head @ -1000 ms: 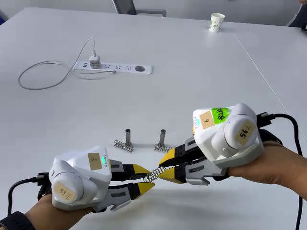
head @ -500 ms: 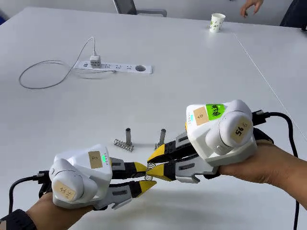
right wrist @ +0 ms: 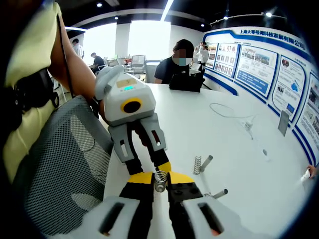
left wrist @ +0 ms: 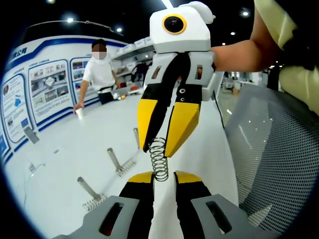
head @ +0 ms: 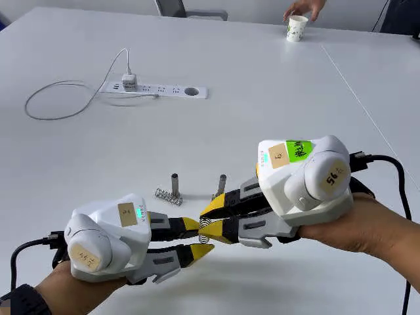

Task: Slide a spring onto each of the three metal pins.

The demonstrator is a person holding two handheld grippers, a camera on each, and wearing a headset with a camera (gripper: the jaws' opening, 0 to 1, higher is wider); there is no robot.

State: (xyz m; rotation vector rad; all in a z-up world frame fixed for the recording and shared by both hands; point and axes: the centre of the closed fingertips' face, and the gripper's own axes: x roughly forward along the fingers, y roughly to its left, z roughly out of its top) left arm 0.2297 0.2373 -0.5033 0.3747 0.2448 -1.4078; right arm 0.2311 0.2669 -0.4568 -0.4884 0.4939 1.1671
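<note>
A small steel spring (head: pixel 205 226) hangs in the air between my two grippers, above the white table (head: pixel 262 105). My left gripper (head: pixel 197 237) is shut on one end of the spring (left wrist: pixel 159 160). The other end (right wrist: pixel 160 180) is clamped by my right gripper (head: pixel 211 219), which comes in from the right. Two upright metal pins (head: pixel 175 184) (head: pixel 222 184) stand just beyond the grippers. A loose spring (head: pixel 168 194) lies at the left pin's base. The left gripper view shows three pins (left wrist: pixel 82 186) (left wrist: pixel 113 159) (left wrist: pixel 136 137) in a row.
A white power strip (head: pixel 154 92) with a charger (head: pixel 129 83) and a looped cable (head: pixel 52 105) lies at the far left. At the far edge a person's hand (head: pixel 302 8) rests over a paper cup (head: pixel 296 29). A mesh chair (left wrist: pixel 269 149) is close behind.
My right gripper has moved left toward the left gripper, and the spring between them has gone from stretched out to short. A hand has reached the paper cup at the far edge.
</note>
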